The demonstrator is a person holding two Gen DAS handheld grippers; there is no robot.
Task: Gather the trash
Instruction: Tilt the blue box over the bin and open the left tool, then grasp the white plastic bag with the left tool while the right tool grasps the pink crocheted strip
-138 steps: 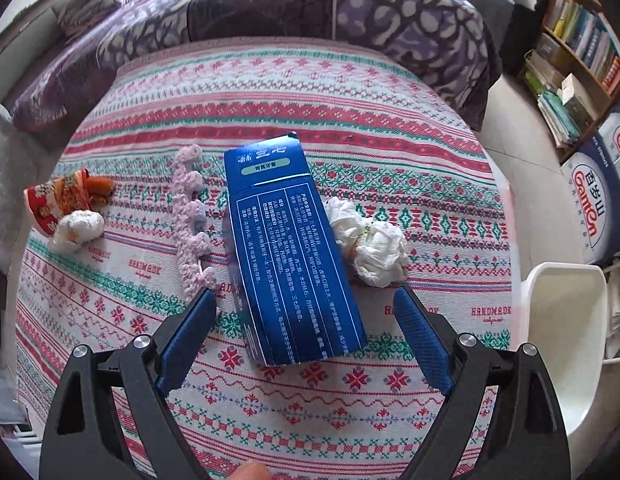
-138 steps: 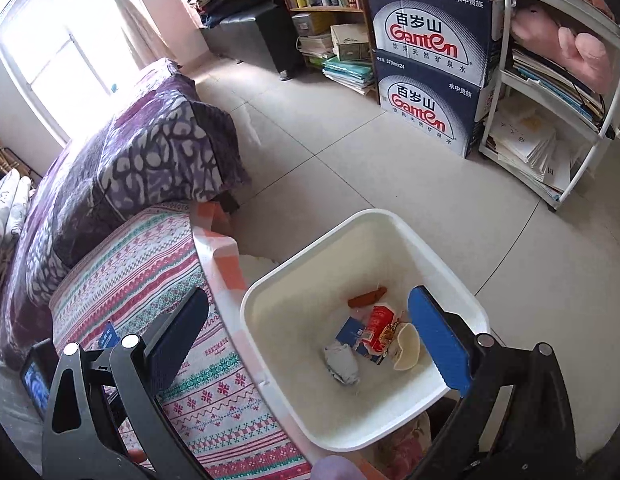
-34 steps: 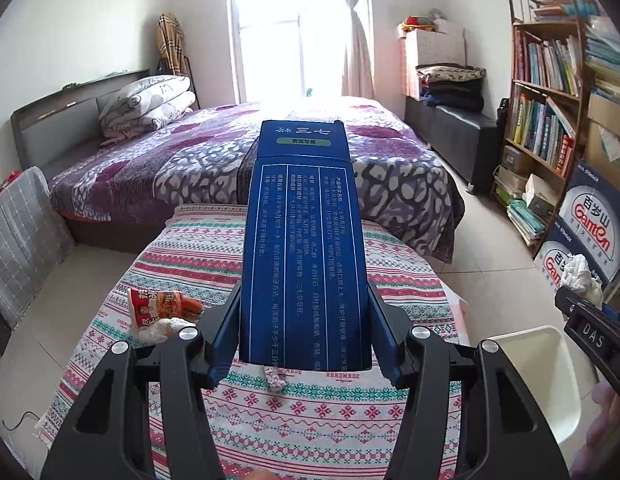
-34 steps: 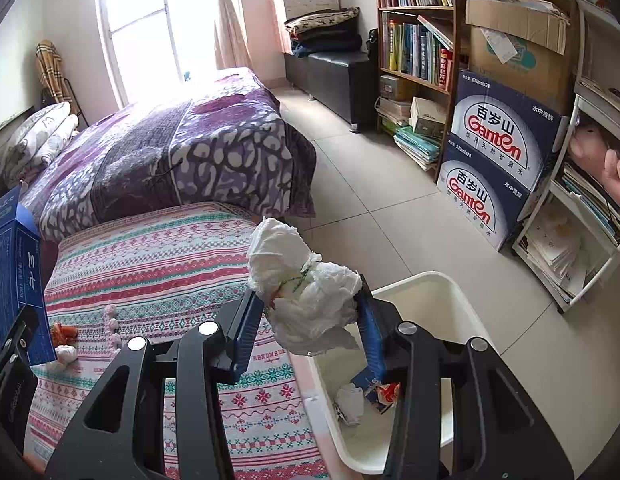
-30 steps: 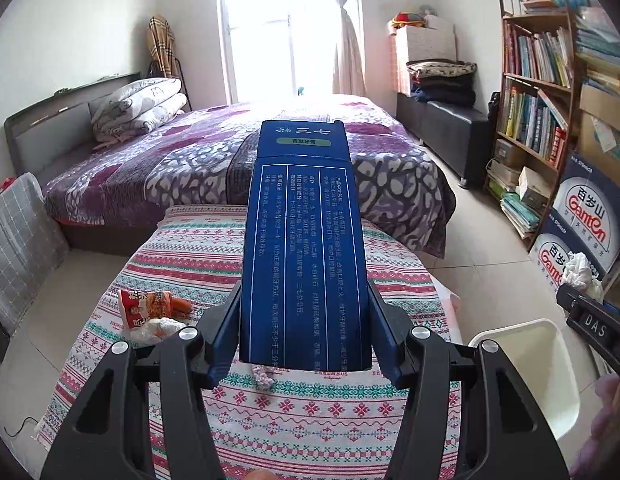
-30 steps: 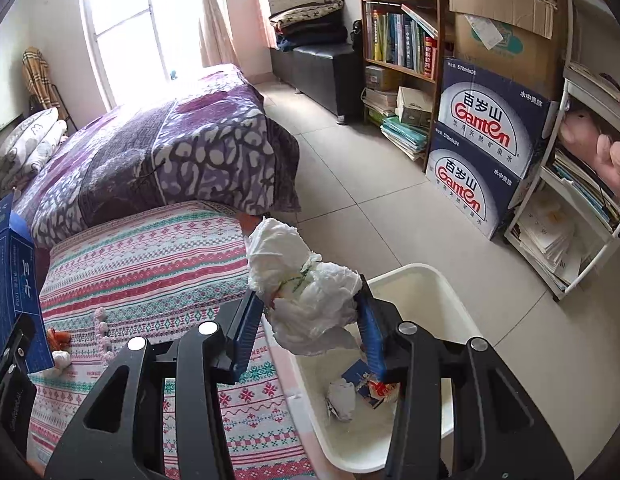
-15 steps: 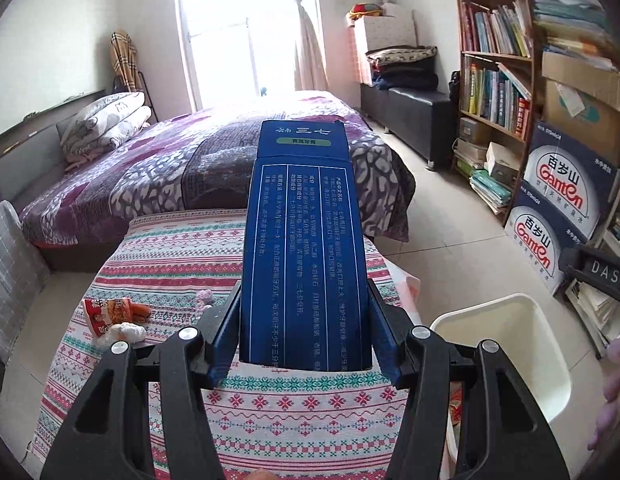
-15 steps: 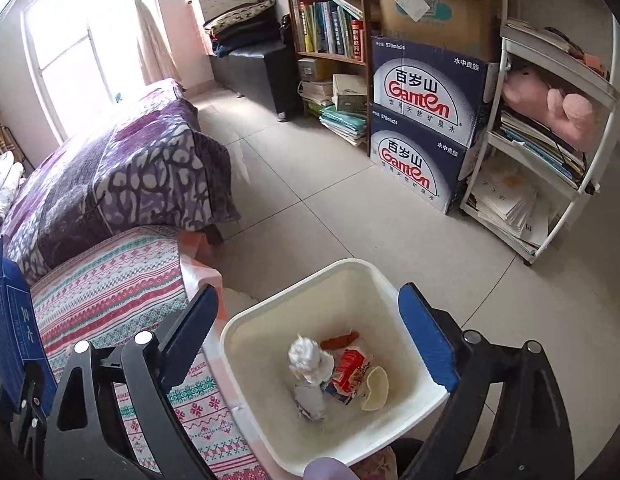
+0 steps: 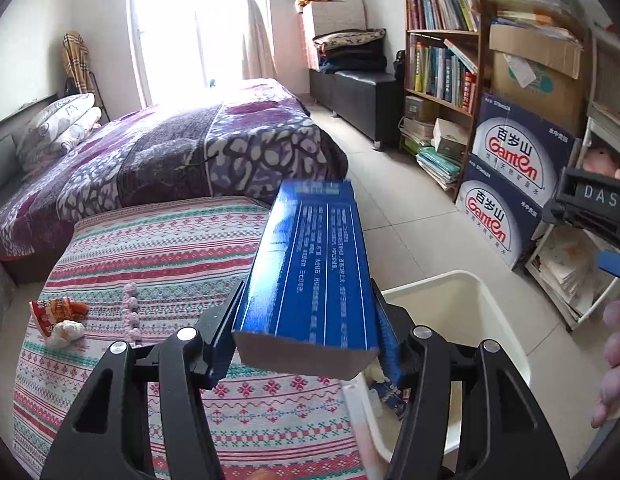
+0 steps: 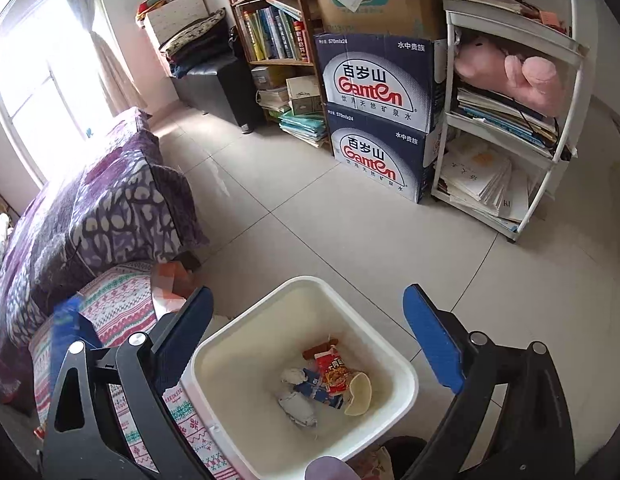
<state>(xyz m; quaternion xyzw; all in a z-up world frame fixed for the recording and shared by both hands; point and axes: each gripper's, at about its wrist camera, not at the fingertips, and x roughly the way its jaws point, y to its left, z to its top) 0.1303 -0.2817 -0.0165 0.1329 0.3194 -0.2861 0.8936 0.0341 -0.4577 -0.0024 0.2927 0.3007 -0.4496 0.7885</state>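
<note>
We see the left gripper [image 9: 305,344] pinching a long blue carton [image 9: 314,276] by its near end, the carton tilted and jutting forward over the right edge of the patterned bedspread [image 9: 157,248], toward the white bin [image 9: 462,300] that stands on the floor against that edge. The right gripper [image 10: 310,340] hangs above the bin [image 10: 406,372], pointing steeply down, its blue pads [image 10: 430,336] spread wide and opening with nothing between them; in the left wrist view its black body [image 9: 590,204] shows at the far right, with the fingers of a person's hand [image 9: 614,364] below it. Inside the bin lie a crumpled white tissue [image 10: 297,404], a red snack wrapper [image 10: 334,372], a small blue packet [image 10: 318,392] and a pale curved scrap [image 10: 360,396]. Near the left edge of the bedspread rest another red wrapper [image 9: 53,312], a white paper wad [image 9: 65,330] touching it, and a pink knitted strip [image 9: 131,312] just beside them. Beyond is a bed with a purple quilt [image 9: 169,156], a bright window [image 9: 181,28], a bookshelf [image 9: 438,60], two stacked Ganten water boxes [image 10: 382,116] and a white rack [image 10: 510,120] holding papers and a pink plush toy [image 10: 506,76], all on a pale tiled floor [image 10: 310,208].
</note>
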